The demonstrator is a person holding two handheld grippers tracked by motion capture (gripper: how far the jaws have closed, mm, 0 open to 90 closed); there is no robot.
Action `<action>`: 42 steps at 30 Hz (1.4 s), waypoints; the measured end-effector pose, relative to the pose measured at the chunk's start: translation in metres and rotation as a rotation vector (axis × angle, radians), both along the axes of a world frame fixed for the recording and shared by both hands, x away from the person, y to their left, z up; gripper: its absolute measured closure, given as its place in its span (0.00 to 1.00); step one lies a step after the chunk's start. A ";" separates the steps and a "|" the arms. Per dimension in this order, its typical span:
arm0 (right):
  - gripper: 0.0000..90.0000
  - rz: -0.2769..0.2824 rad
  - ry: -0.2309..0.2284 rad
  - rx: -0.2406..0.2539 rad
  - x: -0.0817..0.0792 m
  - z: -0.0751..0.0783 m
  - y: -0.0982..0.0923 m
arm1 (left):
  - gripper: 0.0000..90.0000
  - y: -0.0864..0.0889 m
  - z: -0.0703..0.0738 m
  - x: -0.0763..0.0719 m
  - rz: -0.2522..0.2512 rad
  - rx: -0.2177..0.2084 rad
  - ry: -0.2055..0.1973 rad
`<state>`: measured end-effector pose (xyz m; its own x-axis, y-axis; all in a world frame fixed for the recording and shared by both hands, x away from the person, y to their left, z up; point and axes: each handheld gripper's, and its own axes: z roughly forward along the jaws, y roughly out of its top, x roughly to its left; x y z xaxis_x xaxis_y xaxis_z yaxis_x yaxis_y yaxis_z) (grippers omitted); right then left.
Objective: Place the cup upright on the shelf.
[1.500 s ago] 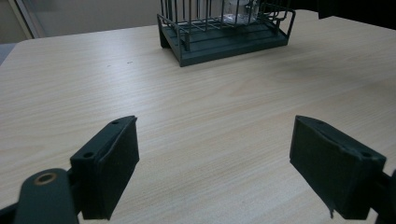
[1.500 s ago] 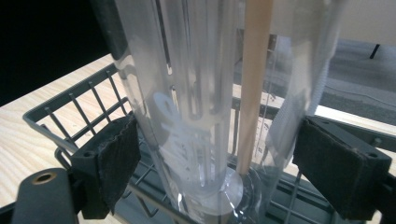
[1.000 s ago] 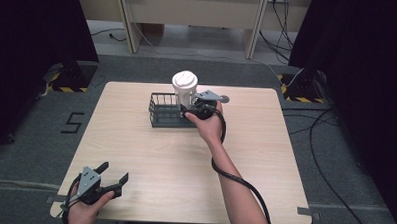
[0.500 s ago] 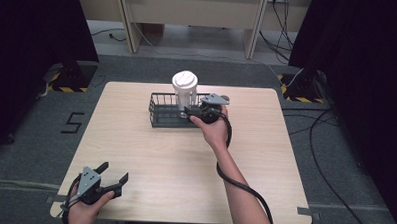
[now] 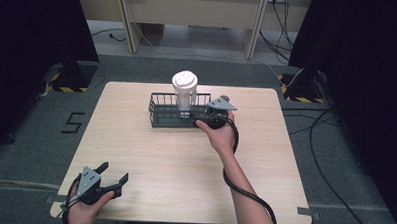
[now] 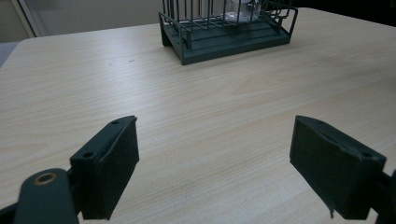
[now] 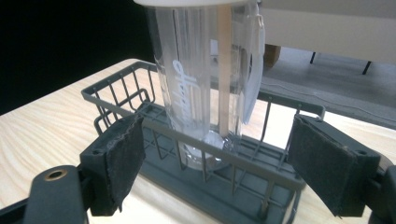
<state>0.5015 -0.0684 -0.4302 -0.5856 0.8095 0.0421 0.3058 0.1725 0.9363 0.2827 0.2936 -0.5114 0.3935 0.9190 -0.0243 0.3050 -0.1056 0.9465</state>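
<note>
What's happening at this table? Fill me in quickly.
A person holds a gripper in each hand. The right gripper is at the near wall of a dark wire basket, jaws open, with nothing between them. A clear tumbler with a white lid stands upright inside the basket. The left gripper sits open near the table's front left corner, holding nothing.

The right gripper [image 5: 202, 112] is reaching toward 12 o'clock, jaws spread wide; the left gripper [image 5: 113, 173] is resting at 7 o'clock, jaws gaping.
</note>
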 end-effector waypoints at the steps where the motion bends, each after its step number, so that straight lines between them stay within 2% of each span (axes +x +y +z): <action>1: 0.22 0.001 0.004 -0.003 -0.002 0.000 -0.001 | 0.17 0.000 0.000 0.000 0.000 0.000 0.000; 25: 0.22 -0.015 0.026 -0.001 -0.034 -0.007 -0.040 | 0.17 0.000 0.000 0.000 0.005 -0.001 0.004; 42: 0.22 -0.050 0.058 -0.008 -0.060 -0.022 -0.078 | 0.17 0.000 0.000 0.000 0.008 0.002 0.006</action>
